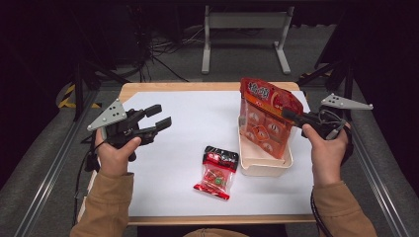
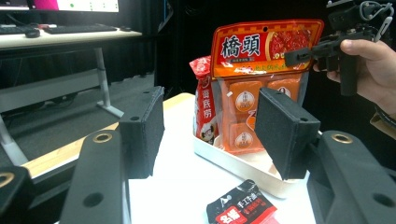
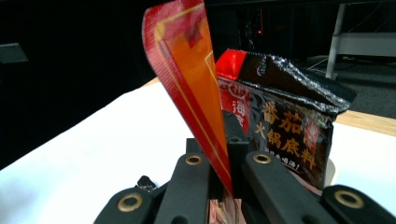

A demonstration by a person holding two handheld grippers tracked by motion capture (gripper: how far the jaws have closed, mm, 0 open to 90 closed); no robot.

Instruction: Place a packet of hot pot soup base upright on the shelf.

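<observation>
The left hand-held gripper (image 1: 157, 116) hovers over the white surface (image 1: 188, 128), jaws spread wide. A small red packet (image 1: 216, 172) lies flat mid-surface, long axis toward the person. The right hand-held gripper (image 1: 288, 114) is clenched on the orange pouch (image 1: 264, 118), standing upright in the cream tray (image 1: 262, 164).

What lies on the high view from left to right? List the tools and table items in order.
Left tool → small red-and-black packet → white tray holding the orange packet → right tool, clamped on that orange packet.
</observation>
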